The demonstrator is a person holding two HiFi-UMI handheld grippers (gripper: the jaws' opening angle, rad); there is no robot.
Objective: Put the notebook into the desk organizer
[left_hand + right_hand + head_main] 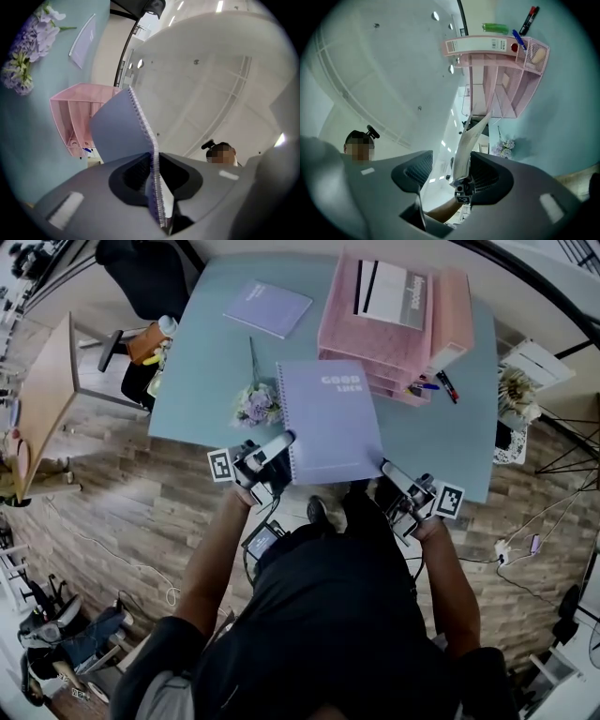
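Pale blue table on a wood-plank floor, seen at the working edge: the purple spiral notebook is held over the near half of the table, cover up. It looks lifted clear of the surface, its far edge just short of the pink desk organizer. The left gripper is clamped on the notebook's wire binding at the near corner, both pads pressing the coil. The right gripper sits at the opposite near corner with its jaws spread. The cover's edge passes between them and leans toward one pad, while the other stands well off, so nothing is pinched there.

By the look of it, the step in hand is the carry, with the left gripper alone bearing the load. The next move would call for tipping the notebook upright, lining its edge with a free slot among the organizer's dividers, and sliding it down. A one-corner hold on a wire spine may let the far side sag, so the right gripper might need to steady it.

A white binder already stands in the organizer, and pens lie at its near corner. A sprig of lilac flowers lies to the left, and a second notebook rests near the far edge.
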